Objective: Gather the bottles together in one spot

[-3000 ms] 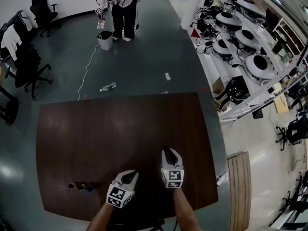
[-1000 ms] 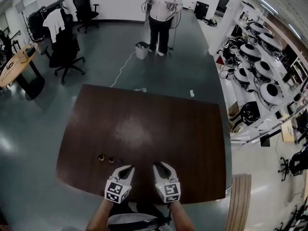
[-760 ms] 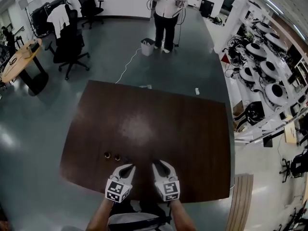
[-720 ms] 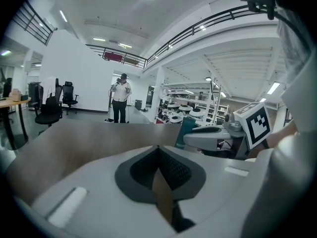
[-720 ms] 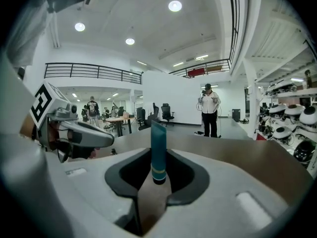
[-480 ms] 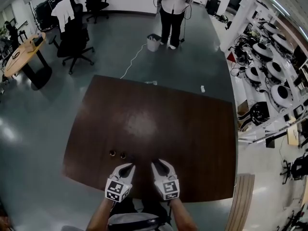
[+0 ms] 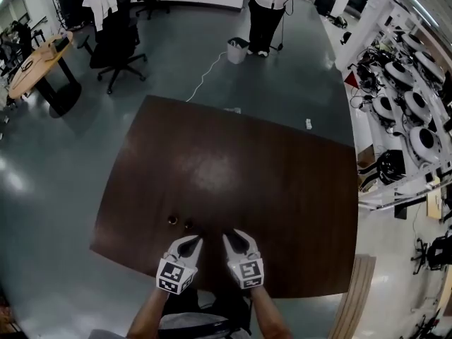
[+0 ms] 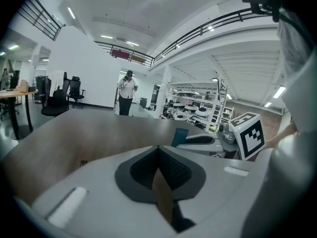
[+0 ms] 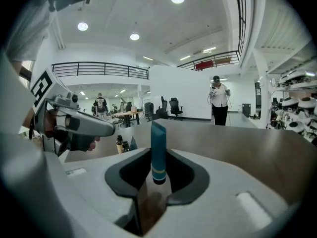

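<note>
Two small dark-capped bottles (image 7: 171, 220) (image 7: 188, 225) stand side by side on the dark brown table (image 7: 240, 168), near its front edge; the right gripper view shows them too (image 9: 119, 144). Just behind and right of them is my left gripper (image 7: 188, 246), its jaws closed tip to tip with nothing between them (image 8: 158, 148). Beside it, my right gripper (image 7: 236, 243) is shut on a teal tube (image 9: 158, 150), which stands upright between the jaws, cap end down. The tube (image 8: 179, 137) also shows in the left gripper view.
A person (image 7: 267, 6) stands beyond the table's far edge, next to a white bin (image 7: 239, 50). Office chairs (image 7: 116, 34) and a round wooden table (image 7: 39, 62) stand at the far left. Shelves of equipment (image 7: 413, 111) line the right side.
My right gripper has drawn back from further over the table and now sits beside the left one. Both grippers have come closer to the two bottles. The head view has shifted.
</note>
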Available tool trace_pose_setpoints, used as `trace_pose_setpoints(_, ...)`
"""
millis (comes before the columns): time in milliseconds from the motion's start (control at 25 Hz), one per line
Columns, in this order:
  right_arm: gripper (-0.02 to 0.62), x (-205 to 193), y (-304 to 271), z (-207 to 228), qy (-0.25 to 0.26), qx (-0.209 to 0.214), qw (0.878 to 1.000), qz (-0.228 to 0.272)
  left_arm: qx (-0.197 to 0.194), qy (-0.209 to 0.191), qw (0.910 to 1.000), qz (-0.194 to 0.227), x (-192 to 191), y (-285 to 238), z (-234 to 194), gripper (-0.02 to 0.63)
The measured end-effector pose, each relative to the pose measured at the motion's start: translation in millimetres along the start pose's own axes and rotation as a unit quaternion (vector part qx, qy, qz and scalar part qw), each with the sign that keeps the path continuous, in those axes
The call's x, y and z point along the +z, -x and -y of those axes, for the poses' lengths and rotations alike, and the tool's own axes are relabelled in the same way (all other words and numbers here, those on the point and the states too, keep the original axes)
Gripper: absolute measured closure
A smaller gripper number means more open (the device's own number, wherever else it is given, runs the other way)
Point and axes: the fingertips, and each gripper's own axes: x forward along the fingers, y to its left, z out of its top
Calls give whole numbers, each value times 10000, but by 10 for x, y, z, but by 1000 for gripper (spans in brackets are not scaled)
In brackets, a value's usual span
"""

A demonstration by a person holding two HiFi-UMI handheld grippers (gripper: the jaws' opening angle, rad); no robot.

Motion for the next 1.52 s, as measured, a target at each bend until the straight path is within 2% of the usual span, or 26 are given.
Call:
trace_pose_setpoints(400,500,-232,-142,-19,63,111,9998,-125,66,80,9999,-38,-231,-25,-148,605)
trace_pose_setpoints(800,500,-362,-147,-104,74,182,9998,-51,48,60,9999,-86,-300,-17,-202,606)
trace_pose_setpoints(1320,495,-375,-158,-99,138,101,9998,59,44,29,10000,-81,-384,41,-180,605)
trace_pose_setpoints(1520,383,-390,-167,-100,-19,80,9999,125,60,11,9999,-81,-397,79,-208,606)
